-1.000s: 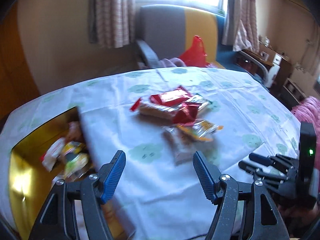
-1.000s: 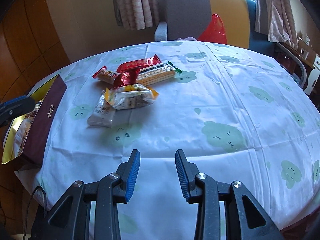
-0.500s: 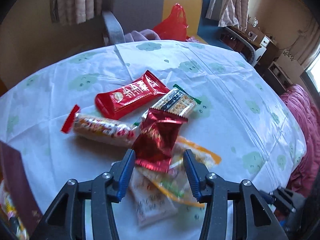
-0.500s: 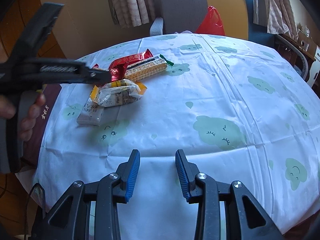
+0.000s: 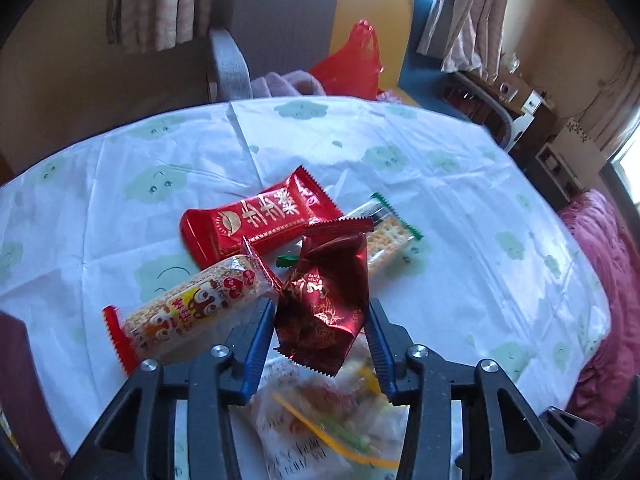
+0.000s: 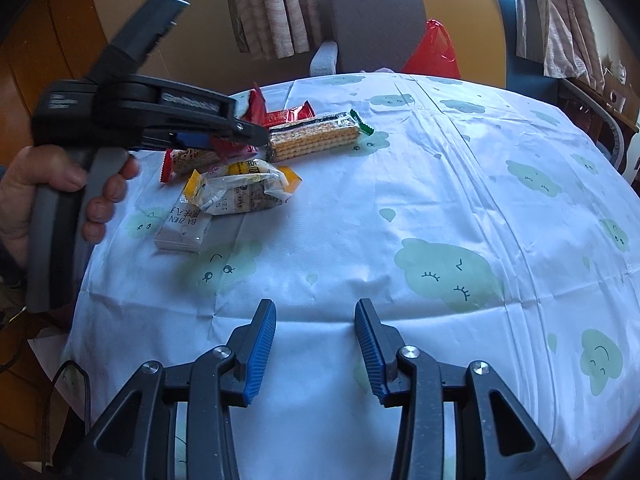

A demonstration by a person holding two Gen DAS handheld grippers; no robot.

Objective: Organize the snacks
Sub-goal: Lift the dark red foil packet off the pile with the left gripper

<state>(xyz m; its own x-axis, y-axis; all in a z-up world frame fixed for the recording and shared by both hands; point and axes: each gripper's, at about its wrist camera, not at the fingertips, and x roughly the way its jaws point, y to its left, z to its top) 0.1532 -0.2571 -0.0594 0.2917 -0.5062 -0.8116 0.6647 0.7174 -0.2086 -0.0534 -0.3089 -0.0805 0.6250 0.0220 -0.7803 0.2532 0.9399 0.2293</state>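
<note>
Crinkled dark-red foil packet point(image 5: 324, 300) stands between the blue ribbed pads of the left gripper point(image 5: 320, 332), its long axis running up and away toward the serrated top seal; the jaws are closing on it, seemingly just touching its sides. It sits on the snack pile on the cloud-print tablecloth point(image 5: 460, 208) — a glossy red bar wrapper point(image 5: 256, 218), a clear cracker sleeve point(image 5: 386, 240) and a rice-puff bar point(image 5: 192, 304) around it. A second ago this gripper stood wide by the gold box. The right gripper point(image 6: 316, 340) hovers over bare cloth, jaws opening, nothing between them.
</note>
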